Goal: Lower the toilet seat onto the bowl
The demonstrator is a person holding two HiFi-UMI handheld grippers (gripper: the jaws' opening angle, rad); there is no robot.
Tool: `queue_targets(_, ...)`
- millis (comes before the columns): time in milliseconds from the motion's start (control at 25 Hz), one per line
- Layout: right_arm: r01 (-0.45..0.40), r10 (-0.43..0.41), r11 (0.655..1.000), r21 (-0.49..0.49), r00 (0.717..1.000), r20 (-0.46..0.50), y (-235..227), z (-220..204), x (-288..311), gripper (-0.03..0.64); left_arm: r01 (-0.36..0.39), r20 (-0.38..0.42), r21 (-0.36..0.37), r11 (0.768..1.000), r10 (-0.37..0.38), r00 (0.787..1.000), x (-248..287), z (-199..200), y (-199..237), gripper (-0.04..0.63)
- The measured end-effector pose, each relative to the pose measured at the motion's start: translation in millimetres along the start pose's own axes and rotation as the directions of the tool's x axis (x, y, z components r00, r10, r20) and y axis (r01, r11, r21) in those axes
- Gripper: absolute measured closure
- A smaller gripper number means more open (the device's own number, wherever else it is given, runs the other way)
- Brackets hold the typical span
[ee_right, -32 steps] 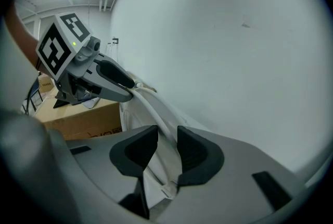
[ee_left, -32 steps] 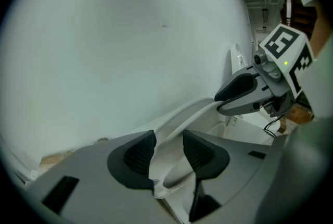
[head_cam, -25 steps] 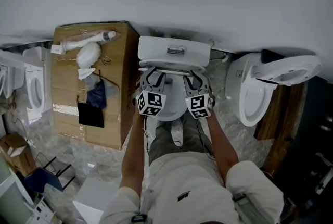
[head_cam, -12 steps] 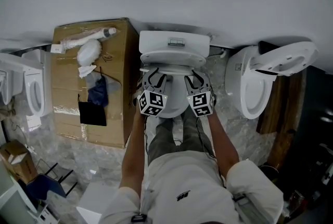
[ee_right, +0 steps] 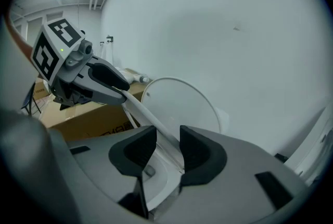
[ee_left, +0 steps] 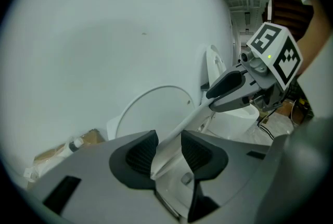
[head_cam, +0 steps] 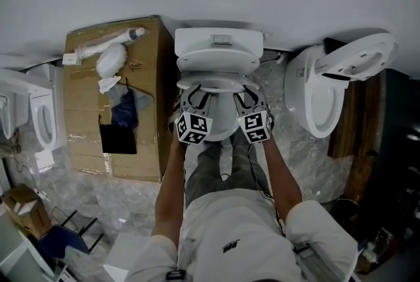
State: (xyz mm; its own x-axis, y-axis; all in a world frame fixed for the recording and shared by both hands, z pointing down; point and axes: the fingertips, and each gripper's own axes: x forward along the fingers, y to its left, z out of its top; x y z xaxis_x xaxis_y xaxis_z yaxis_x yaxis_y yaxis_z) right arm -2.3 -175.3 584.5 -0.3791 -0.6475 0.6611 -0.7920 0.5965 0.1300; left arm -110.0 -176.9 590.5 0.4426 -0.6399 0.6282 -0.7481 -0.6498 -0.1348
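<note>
Toilet seat (ee_left: pixel 187 121) tilted, its rim clamped in left tongs (ee_left: pixel 167 151) and right tongs (ee_right: pixel 165 149), one each side.

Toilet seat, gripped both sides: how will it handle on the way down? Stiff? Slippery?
Likely stiff: the toilet seat spans straight from the left gripper to the right gripper with no sag. Probably slippery: smooth glossy white plastic, with each gripper's fingers on only a thin edge. Held partway up, it may fall if released.
</note>
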Motion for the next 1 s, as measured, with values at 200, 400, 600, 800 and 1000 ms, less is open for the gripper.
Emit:
queue_targets(200,-0.001,0.001,1.0,0.009,1.0,0.003,13.5,-13.3,-7.2,0.483,0.012,-0.004,0.006,1.0,-0.012,1.0,-9.4,-12.8,-11.8,0.431)
queue_targets(400,-0.018,0.018,1.0,0.014,1.0,0.012,27.3,-27.9,-16.6,0.482,0.021,-0.015,0.002,1.0,-0.021,1.0,-18.4,-26.2,-26.8,0.428)
queue_targets(600,-0.029,0.029,1.0,0.007,1.0,-0.004,40.1,-40.7,-24.5,0.477,0.025,-0.017,-0.002,1.0,-0.025,1.0,-26.6,-39.4,-39.0,0.424)
queue_targets(800,-0.037,0.037,0.999,-0.014,0.999,-0.023,51.0,-53.0,-29.5,0.477,0.026,-0.021,-0.012,1.0,-0.026,0.999,-32.3,-52.1,-50.4,0.42)
queue_targets(1000,-0.033,0.031,0.999,-0.036,0.999,-0.036,61.9,-66.7,-35.3,0.477,0.03,-0.04,-0.013,0.999,-0.031,0.999,-37.8,-64.9,-62.6,0.417)
